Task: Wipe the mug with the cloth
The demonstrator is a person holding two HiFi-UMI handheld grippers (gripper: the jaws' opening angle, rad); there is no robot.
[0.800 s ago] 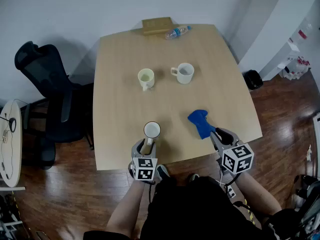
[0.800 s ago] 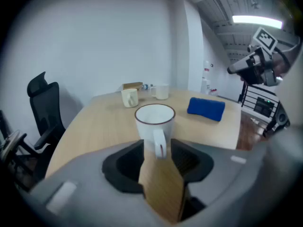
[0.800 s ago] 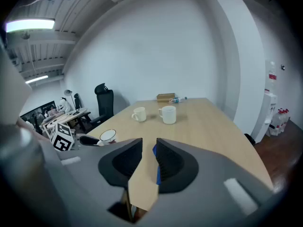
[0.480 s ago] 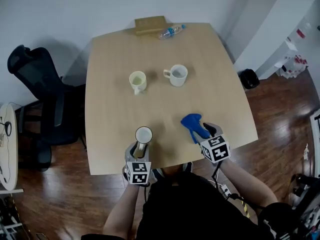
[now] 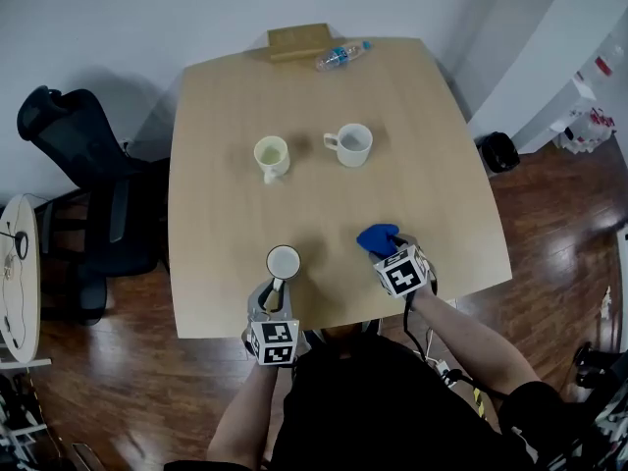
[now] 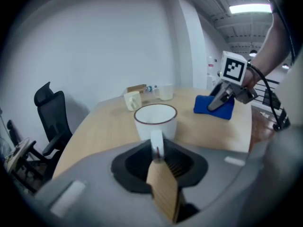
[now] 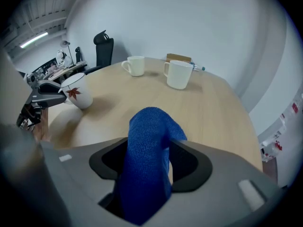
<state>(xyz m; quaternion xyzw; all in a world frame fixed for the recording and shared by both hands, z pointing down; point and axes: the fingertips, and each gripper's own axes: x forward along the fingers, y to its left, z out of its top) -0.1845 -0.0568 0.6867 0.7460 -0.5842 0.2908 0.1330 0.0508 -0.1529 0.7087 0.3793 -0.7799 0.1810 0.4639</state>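
I am gripping the mug (image 5: 284,261) by its handle with the left gripper (image 5: 278,287), close to the near edge of the table (image 5: 226,214). The jaws are closing narrowly on that handle. The mug is sitting upright with its mouth open to the ceiling, though I cannot tell whether its base is resting on the wood or just clear of it.

To the right, at about the same depth, the right gripper (image 5: 389,250) is clamping the blue cloth (image 5: 376,236). The fabric is bunching up between the jaws and spilling out past their tips. The gripper is pointing steeply down at the tabletop.

Cloth and mug are sitting apart, with bare table between them. I am judging the task as prepared but not started: both pieces are in hand, and no wiping contact is showing. The cloth needs to travel left to the mug, then rub around its wall and rim.

Farther off, mid-table, a cream mug (image 5: 272,153) and a white mug (image 5: 351,143) are standing untouched. At the far edge a water bottle (image 5: 340,55) is lying beside a wooden box (image 5: 299,40). An office chair (image 5: 74,155) is standing off the table's left side.
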